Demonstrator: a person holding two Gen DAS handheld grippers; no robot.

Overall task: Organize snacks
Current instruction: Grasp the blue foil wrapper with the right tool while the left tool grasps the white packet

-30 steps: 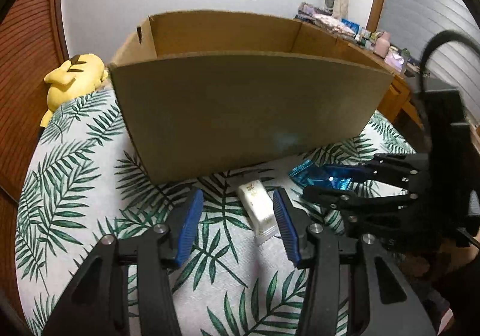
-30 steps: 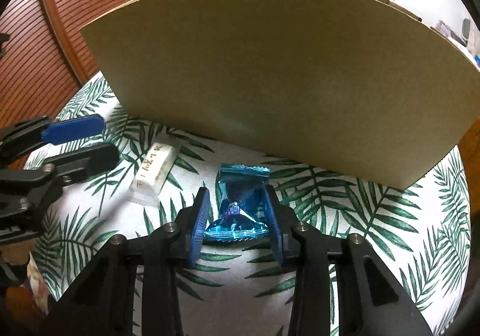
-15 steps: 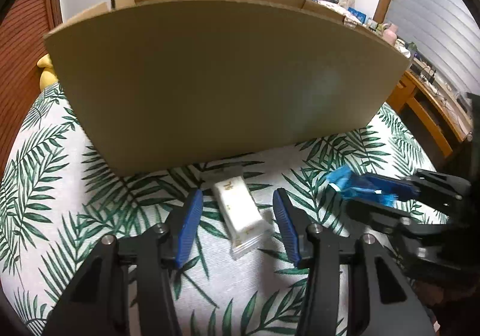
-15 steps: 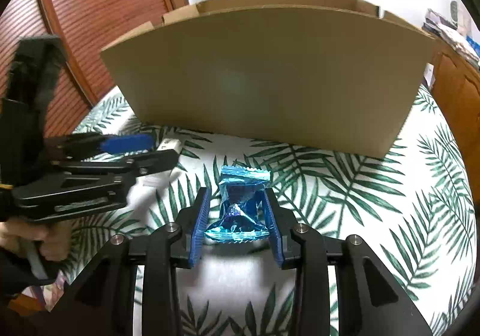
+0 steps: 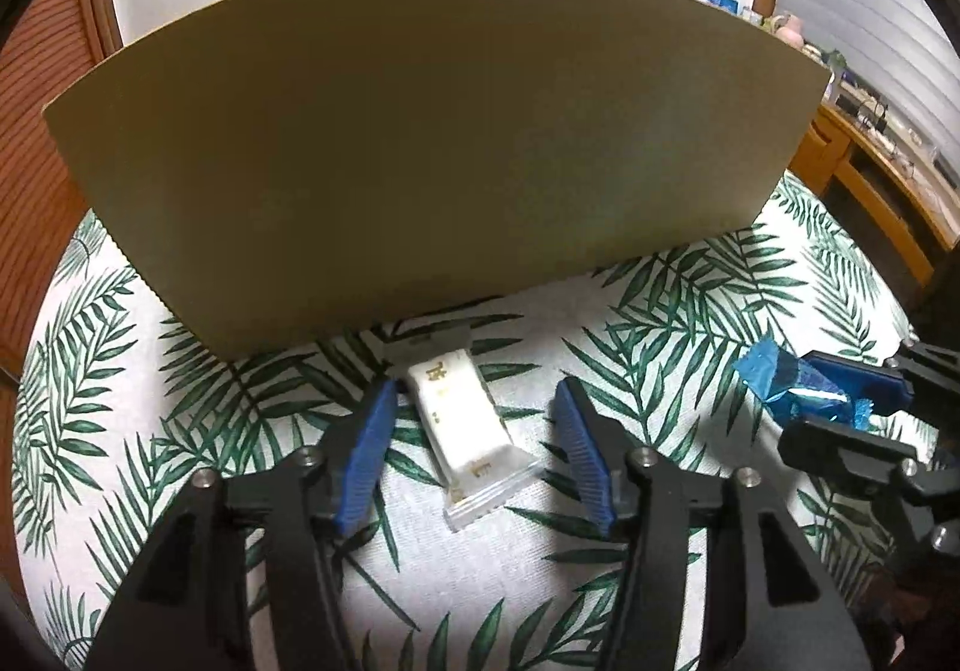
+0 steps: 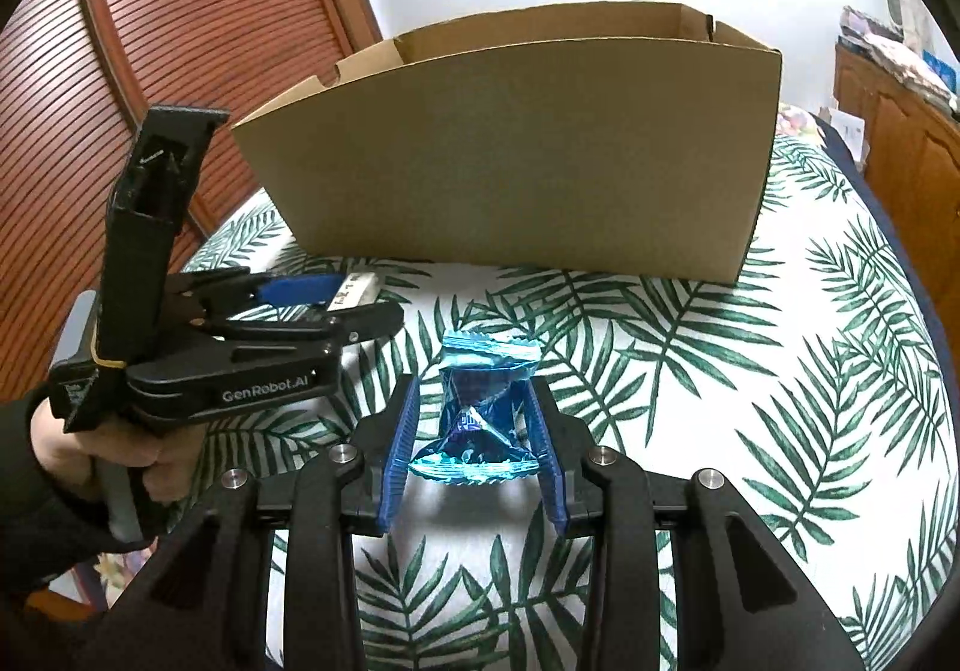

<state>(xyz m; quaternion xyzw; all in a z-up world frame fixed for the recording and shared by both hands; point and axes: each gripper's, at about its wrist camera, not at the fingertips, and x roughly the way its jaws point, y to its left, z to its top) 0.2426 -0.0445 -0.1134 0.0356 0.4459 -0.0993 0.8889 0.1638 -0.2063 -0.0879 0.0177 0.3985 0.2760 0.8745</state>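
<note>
A white snack bar (image 5: 465,431) lies on the leaf-print tablecloth (image 5: 690,311) just in front of the cardboard box (image 5: 420,131). My left gripper (image 5: 474,392) straddles the bar. Its jaws are opening and the blue pads stand clear of the wrapper on both sides. My right gripper (image 6: 474,389) is shut on a crumpled blue snack packet (image 6: 480,413), held above the cloth before the box (image 6: 510,161). From the right wrist view, the left gripper (image 6: 366,302) sits low at the left over the white bar (image 6: 357,290). The blue packet (image 5: 792,389) also shows at the right of the left wrist view.
The box is open-topped, and its tall front wall hides the inside from the left wrist view. A brown slatted door (image 6: 180,11) stands at the left and a wooden cabinet (image 6: 900,131) with clutter at the right. A hand (image 6: 90,449) holds the left gripper.
The left gripper came closer to the box and lower over the white bar, and its jaws widened. The right gripper drew back from the box with the blue packet still pinched.
</note>
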